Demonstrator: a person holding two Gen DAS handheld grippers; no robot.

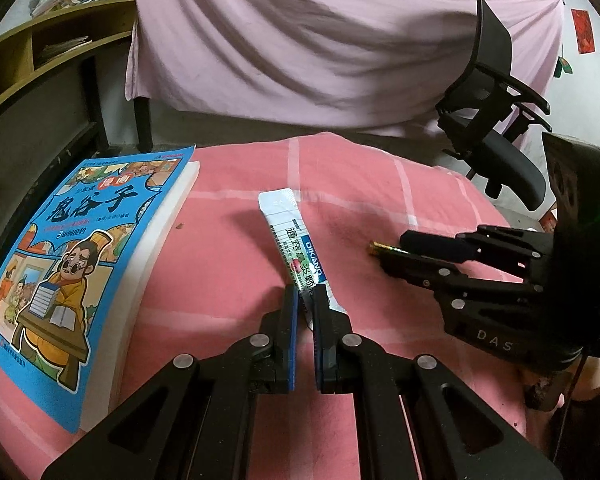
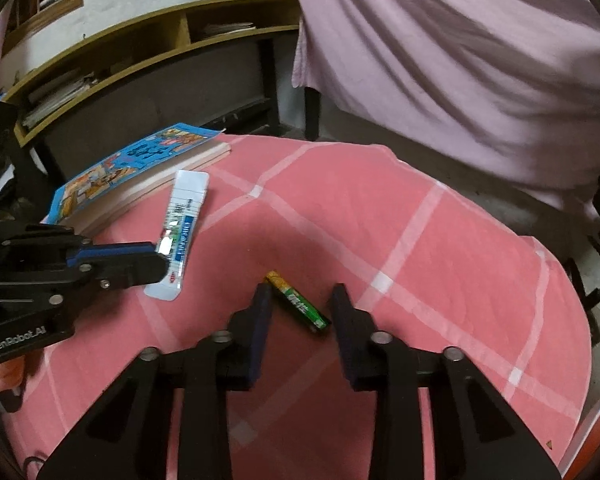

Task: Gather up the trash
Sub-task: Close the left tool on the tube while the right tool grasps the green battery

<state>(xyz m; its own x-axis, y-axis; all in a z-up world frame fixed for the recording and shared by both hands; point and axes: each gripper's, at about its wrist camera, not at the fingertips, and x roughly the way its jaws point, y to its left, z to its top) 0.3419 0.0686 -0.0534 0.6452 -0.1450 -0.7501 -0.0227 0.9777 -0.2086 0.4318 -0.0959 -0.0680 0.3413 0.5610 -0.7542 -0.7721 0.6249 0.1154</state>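
Note:
A white sachet wrapper (image 1: pixel 296 244) with green and blue print lies on the pink checked cloth (image 1: pixel 228 256). My left gripper (image 1: pixel 305 294) is shut on its near end; this also shows in the right wrist view, gripper (image 2: pixel 156 258) and wrapper (image 2: pixel 182 220). A green and gold battery (image 2: pixel 300 306) lies on the cloth between the fingers of my right gripper (image 2: pixel 302 294), which is open around it without touching. In the left wrist view the right gripper (image 1: pixel 396 254) hides most of the battery (image 1: pixel 378 247).
A blue comic book (image 1: pixel 72 256) lies at the table's left side, also in the right wrist view (image 2: pixel 140 168). A pink draped sheet (image 1: pixel 320 40) hangs behind. A black office chair (image 1: pixel 500 120) stands at the right. Wooden shelves (image 2: pixel 140 52) stand at the back left.

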